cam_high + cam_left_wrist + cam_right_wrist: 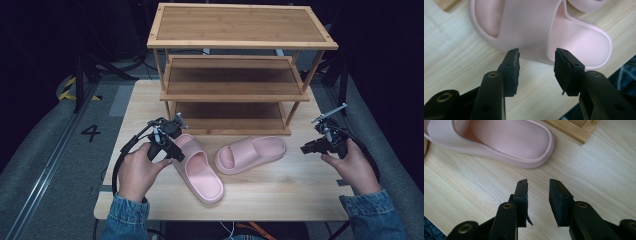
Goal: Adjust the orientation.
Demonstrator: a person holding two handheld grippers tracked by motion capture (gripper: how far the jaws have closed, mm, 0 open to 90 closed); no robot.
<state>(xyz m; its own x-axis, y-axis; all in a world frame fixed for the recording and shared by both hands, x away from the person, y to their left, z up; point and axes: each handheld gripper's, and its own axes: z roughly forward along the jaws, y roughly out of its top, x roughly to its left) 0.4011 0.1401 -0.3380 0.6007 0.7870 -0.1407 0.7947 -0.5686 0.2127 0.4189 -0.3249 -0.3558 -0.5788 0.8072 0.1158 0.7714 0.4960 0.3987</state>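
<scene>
Two pink slippers lie on the light wood table (285, 187) in front of a bamboo shoe rack (232, 92). The left slipper (204, 176) runs diagonally, its heel toward the table's front edge. My left gripper (175, 153) hovers at its strap side, open. In the left gripper view the jaws (536, 53) stand apart just short of the slipper's strap (531, 27), with nothing between them. The right slipper (252, 152) lies crosswise. My right gripper (306, 148) is to its right, open and empty; the right gripper view has the gripper (538, 183) over bare table facing the slipper's heel (506, 140).
The rack has three shelves, all bare, and its bottom shelf (230, 120) sits just behind the slippers. A corner of the rack's base (571, 126) lies ahead of the right gripper. The table's front edge (220, 216) is close to the person's sleeves.
</scene>
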